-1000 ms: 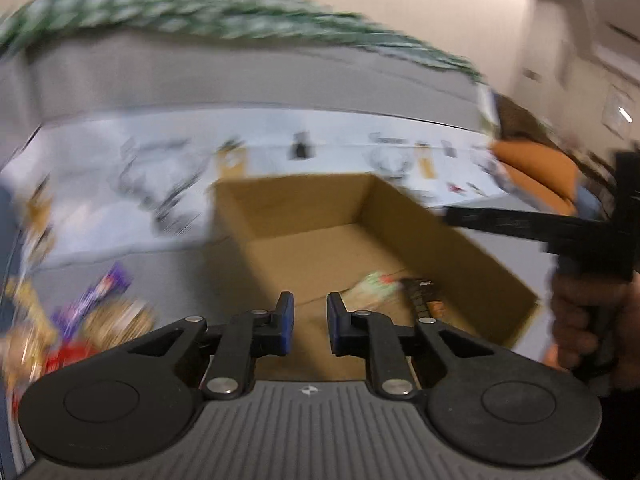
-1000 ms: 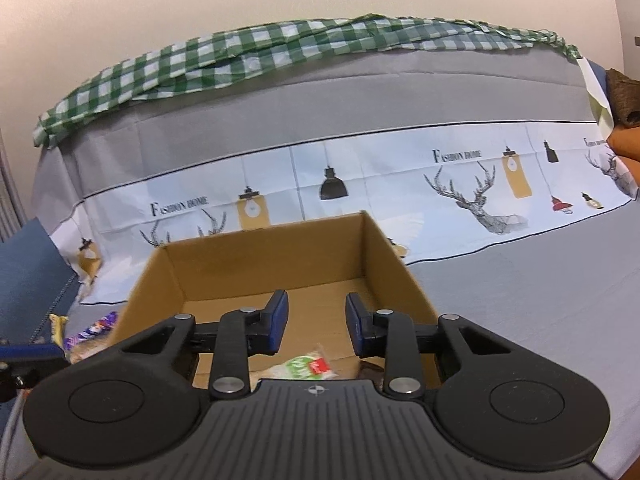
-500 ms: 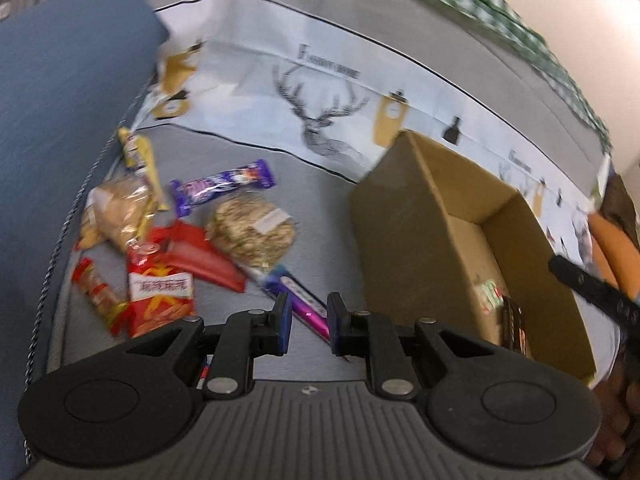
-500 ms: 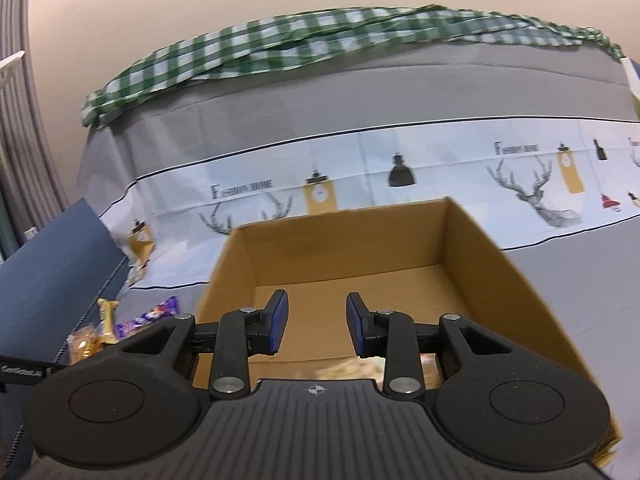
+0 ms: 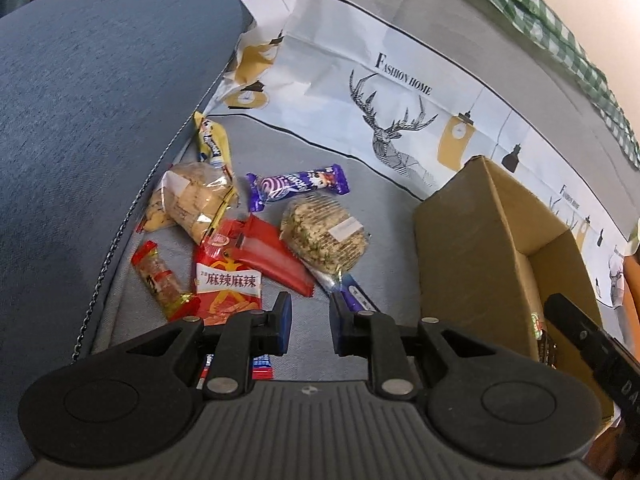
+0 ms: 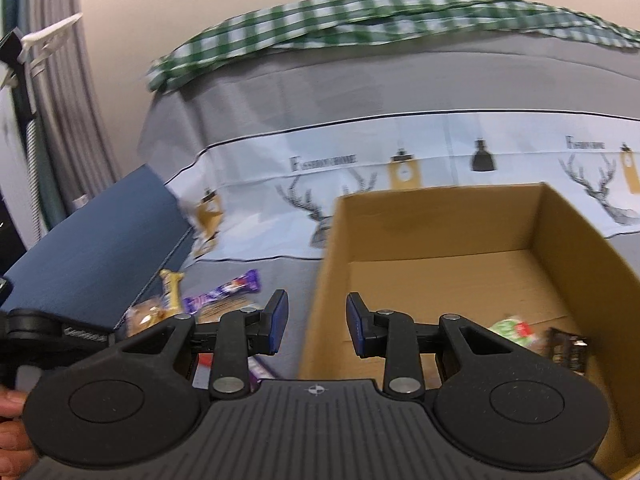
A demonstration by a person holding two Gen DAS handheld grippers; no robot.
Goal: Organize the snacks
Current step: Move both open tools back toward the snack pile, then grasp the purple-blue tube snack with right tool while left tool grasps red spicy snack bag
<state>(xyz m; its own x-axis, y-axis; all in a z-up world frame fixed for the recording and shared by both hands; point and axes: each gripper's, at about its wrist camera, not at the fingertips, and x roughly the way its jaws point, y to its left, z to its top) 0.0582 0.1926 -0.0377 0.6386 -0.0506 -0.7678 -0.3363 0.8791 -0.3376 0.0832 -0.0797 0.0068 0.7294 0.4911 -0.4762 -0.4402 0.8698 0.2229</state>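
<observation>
Left gripper (image 5: 308,322), jaws spread and empty, hovers nearest the snack pile: the red packet (image 5: 269,255) lies at eleven o'clock, long axis ten-to-four; right gripper (image 6: 313,322) spread over the cardboard box (image 6: 440,236)

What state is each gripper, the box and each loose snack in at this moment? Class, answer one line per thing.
Left gripper: open, empty, above the snack pile.
Right gripper: open, empty, over the box's near-left corner.
Cardboard box: open-topped, upright, holding a few snacks.
Green packet: lying inside the box.
Purple bar: flat on the cushion, outside the box.
Round cracker pack: sealed, outside the box.
Red spicy packet: sealed, outside the box.
</observation>
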